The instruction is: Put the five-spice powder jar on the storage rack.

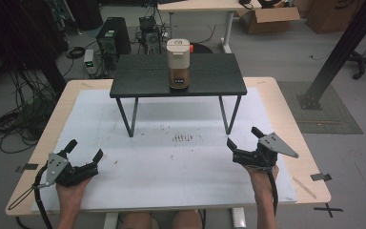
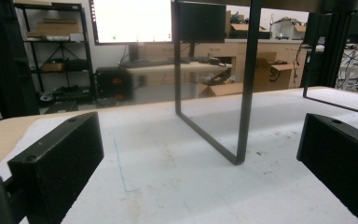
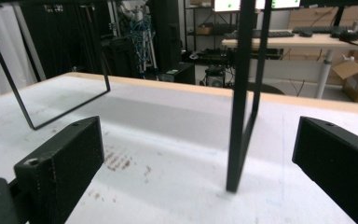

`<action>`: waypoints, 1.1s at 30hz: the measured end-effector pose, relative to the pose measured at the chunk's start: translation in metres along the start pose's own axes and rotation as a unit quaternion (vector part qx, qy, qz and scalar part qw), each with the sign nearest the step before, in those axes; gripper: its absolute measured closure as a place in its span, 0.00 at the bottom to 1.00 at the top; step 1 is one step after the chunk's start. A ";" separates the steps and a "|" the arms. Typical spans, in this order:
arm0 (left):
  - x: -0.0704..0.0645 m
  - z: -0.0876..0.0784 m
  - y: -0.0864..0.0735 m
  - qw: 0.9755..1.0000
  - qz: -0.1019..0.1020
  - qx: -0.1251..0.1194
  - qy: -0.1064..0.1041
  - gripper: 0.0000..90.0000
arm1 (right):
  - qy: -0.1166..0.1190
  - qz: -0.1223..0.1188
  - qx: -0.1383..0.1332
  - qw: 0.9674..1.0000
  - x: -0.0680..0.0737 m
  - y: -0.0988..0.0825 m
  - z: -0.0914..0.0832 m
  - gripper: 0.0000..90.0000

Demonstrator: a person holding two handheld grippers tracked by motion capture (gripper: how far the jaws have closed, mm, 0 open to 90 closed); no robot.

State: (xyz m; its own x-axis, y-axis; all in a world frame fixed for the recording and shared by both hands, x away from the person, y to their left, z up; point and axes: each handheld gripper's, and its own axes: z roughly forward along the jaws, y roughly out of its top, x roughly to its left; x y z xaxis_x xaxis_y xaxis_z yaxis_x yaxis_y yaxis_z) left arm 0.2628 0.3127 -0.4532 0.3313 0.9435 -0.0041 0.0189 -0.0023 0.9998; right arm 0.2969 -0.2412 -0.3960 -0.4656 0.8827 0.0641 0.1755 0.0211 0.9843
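My left gripper (image 1: 85, 149) and right gripper (image 1: 242, 137) rest on the white mat (image 1: 171, 167), jaws spread wide and holding nothing, each in front of the black stand (image 1: 138, 76) and outside its legs. The beige canister (image 1: 178, 64) stands upright at the stand's top centre. Bare mat lies between my grippers. The canister's small front panel is too small to read.

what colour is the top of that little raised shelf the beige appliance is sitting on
Black, with a faint wood grain; the shelf top shows best in the high view.
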 end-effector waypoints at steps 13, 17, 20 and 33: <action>0.000 0.000 0.000 1.000 -0.001 0.000 0.001 0.01 | -0.022 -0.004 0.010 1.000 -0.011 -0.032 -0.014 0.01; 0.000 0.000 0.000 1.000 -0.001 0.000 0.001 0.01 | -0.029 -0.007 0.012 0.999 -0.013 -0.038 -0.016 0.01; 0.000 0.000 0.000 1.000 -0.001 -0.001 0.001 0.01 | -0.036 -0.012 0.011 0.999 -0.013 -0.042 -0.018 0.02; 0.000 0.000 0.000 1.000 -0.001 -0.001 0.000 0.01 | -0.061 -0.019 -0.005 0.998 -0.013 -0.053 -0.027 0.02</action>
State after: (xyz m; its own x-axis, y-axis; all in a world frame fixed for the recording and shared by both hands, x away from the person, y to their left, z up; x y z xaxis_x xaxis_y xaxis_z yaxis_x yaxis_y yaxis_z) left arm 0.2628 0.3128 -0.4532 0.3305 0.9438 -0.0059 0.0177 0.0000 0.9998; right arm 0.2706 -0.2666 -0.4447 -0.3631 0.9317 0.0074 0.1500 0.0506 0.9874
